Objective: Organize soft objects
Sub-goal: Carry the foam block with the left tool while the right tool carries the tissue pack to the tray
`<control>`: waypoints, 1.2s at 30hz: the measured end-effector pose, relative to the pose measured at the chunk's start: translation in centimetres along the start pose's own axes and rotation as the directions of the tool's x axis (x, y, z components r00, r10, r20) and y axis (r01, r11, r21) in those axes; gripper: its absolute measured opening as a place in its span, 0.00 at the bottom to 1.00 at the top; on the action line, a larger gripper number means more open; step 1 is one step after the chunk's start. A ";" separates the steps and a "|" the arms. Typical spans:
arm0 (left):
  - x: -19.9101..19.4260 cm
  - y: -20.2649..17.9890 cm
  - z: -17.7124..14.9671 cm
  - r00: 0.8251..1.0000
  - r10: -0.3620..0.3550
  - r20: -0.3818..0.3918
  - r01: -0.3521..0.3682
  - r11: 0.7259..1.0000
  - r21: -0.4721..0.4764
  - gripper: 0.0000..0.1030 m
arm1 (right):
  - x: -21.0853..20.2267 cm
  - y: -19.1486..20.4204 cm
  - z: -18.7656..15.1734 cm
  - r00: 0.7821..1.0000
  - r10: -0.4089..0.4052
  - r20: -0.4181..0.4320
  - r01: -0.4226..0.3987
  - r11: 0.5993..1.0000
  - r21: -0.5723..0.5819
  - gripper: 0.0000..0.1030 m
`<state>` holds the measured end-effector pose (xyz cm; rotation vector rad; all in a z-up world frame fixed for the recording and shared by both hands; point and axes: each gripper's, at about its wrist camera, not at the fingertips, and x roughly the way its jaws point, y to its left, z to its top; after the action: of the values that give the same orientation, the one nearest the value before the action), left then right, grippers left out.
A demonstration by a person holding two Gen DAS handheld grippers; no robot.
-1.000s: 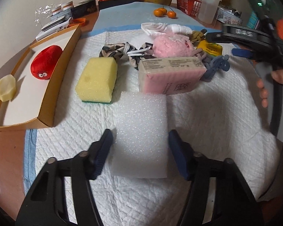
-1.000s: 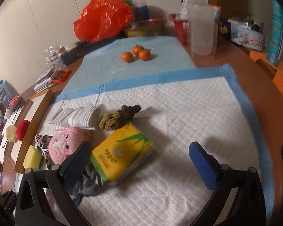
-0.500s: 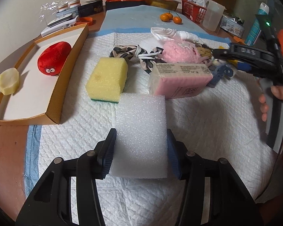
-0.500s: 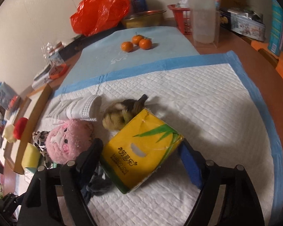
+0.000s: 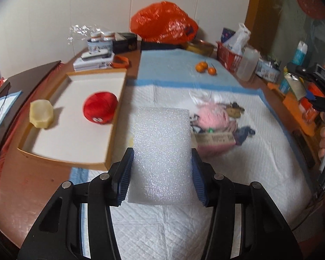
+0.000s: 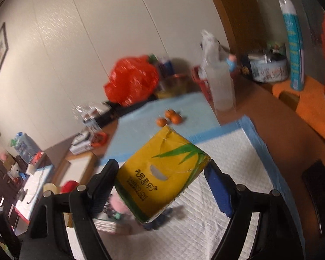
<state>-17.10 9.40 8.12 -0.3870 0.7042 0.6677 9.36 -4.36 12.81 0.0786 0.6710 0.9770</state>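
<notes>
My left gripper (image 5: 161,173) is shut on a white foam block (image 5: 161,151) and holds it raised above the white quilted pad (image 5: 260,162). To its left stands a shallow cardboard tray (image 5: 110,147) holding a red plush ball (image 5: 100,108) and a pale yellow sponge piece (image 5: 41,117). My right gripper (image 6: 162,186) is shut on a yellow tissue pack (image 6: 162,177), lifted and tilted above the pad (image 6: 238,173). A pink plush (image 5: 212,117), a pink packet (image 5: 214,143) and a knotted rope (image 5: 235,110) lie on the pad.
Three oranges (image 5: 205,68) sit on the blue pad behind. An orange plastic bag (image 5: 164,23), a red basket (image 5: 229,56), a clear jug (image 5: 248,62) and boxes (image 5: 93,60) line the table's back. Bottles and orange items (image 6: 294,43) stand at the right.
Both grippers closed on their objects and lifted them: the left raised the foam block, the right raised and tilted the tissue pack. Both views now look higher, toward the wall.
</notes>
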 end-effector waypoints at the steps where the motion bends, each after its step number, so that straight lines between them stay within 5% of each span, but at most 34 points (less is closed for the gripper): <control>1: -0.6 0.3 0.2 1.000 0.006 0.015 -0.006 1.000 -0.007 0.48 | -0.7 0.6 0.4 1.000 0.021 0.022 -0.020 1.000 -0.005 0.79; 10: -8.0 5.9 4.3 0.971 0.130 0.200 -0.113 0.989 -0.094 0.48 | -5.6 6.4 3.5 0.969 0.188 0.159 -0.176 0.980 -0.088 0.79; 19: -14.8 9.2 8.9 0.884 0.309 0.352 -0.261 0.949 -0.177 0.49 | -7.2 12.0 5.7 0.916 0.333 0.224 -0.296 0.937 -0.184 0.79; 24: -13.5 9.7 8.1 0.903 0.295 0.314 -0.250 0.952 -0.177 0.49 | -5.4 14.1 4.2 0.915 0.370 0.160 -0.337 0.920 -0.201 0.79; 36: -13.3 11.5 7.6 0.904 0.306 0.299 -0.253 0.946 -0.205 0.49 | -4.6 16.7 3.1 0.914 0.389 0.113 -0.356 0.905 -0.232 0.79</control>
<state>-28.93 16.13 21.56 -0.3148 0.3901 1.0417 -2.99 2.33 23.38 0.1015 0.4105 1.3927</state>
